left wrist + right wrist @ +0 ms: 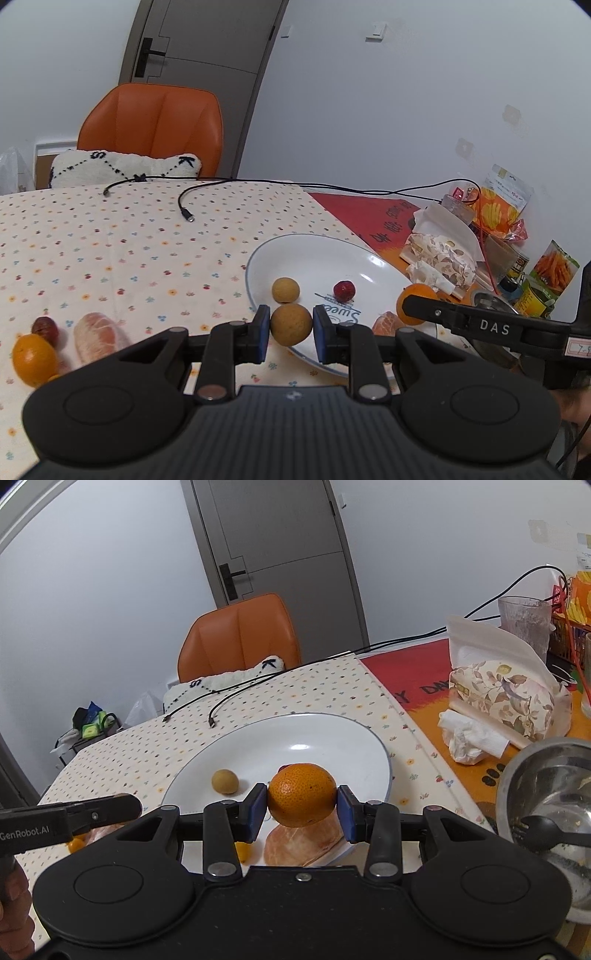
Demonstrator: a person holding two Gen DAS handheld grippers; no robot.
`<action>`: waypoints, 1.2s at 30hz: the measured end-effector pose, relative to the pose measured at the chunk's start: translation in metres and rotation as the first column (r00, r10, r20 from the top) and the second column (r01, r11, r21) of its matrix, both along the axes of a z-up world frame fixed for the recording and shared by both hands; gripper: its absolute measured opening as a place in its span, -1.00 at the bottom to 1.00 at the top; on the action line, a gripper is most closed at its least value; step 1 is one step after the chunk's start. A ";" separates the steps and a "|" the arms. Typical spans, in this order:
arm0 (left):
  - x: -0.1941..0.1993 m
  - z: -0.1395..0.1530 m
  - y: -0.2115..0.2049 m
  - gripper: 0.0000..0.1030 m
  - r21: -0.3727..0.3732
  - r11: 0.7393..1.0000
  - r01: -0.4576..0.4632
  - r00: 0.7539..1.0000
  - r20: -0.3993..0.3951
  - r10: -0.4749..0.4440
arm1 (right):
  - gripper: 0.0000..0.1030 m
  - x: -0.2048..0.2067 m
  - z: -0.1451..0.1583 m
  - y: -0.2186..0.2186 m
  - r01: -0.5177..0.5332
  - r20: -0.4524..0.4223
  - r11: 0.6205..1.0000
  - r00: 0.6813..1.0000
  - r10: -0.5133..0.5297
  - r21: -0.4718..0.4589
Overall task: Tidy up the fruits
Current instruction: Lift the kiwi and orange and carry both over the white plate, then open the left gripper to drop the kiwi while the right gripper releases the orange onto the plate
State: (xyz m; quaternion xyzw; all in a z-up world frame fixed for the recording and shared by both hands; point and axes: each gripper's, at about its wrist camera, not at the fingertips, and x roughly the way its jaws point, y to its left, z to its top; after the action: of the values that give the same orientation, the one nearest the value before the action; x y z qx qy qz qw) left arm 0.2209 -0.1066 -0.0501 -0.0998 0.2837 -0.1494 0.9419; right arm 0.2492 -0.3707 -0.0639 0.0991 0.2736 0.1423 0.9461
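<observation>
Your left tongs (291, 328) grip a longan (291, 324); your right tongs (302, 808) grip an orange (302, 794). Lower each over bare white plate (332, 734) at frame centre, then ease the tongs apart.

Soft, even indoor light fills both fisheye views, with glare on the white plate (369, 746) at frame centre. Straight lines bow near the edges, corners fall dark, and shadows stay faint.
</observation>
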 end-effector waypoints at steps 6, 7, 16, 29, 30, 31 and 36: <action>0.009 -0.003 -0.008 -0.56 0.001 1.000 0.019 1.000 -0.003 -0.019 | -0.23 0.012 -0.002 -0.003 0.021 -0.004 1.000 1.000 -0.021 -0.004; 0.010 -0.003 -0.009 -0.56 0.001 1.000 0.021 1.000 -0.003 -0.021 | -0.22 0.013 -0.003 -0.004 0.024 -0.005 1.000 1.000 -0.024 -0.004; 0.017 -0.006 -0.019 -0.55 0.003 0.999 0.042 0.999 -0.014 -0.042 | -0.06 0.008 -0.008 -0.011 0.037 -0.009 0.999 0.999 -0.037 0.005; 0.019 -0.007 -0.026 -0.44 0.022 0.999 0.040 0.999 -0.031 -0.040 | -0.05 0.004 -0.005 -0.006 0.013 -0.012 1.000 1.000 -0.013 0.008; 0.019 -0.007 -0.024 -0.36 0.020 0.999 0.031 0.999 -0.037 -0.031 | -0.05 0.003 -0.006 -0.007 0.012 -0.013 1.000 1.000 -0.012 0.011; 0.019 -0.007 -0.022 -0.24 0.020 1.000 0.021 0.999 -0.039 -0.020 | -0.05 0.001 -0.006 -0.007 0.010 -0.014 1.000 1.000 -0.010 0.013; 0.012 -0.003 -0.015 0.13 0.033 0.999 -0.013 1.000 -0.022 0.014 | 0.02 -0.003 -0.007 -0.003 0.006 -0.022 1.000 1.000 -0.006 0.021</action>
State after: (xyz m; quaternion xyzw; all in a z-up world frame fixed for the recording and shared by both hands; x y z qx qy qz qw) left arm 0.2325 -0.1218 -0.0527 -0.0881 0.2960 -0.1374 0.9411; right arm 0.2458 -0.3742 -0.0705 0.1113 0.2824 0.1413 0.9423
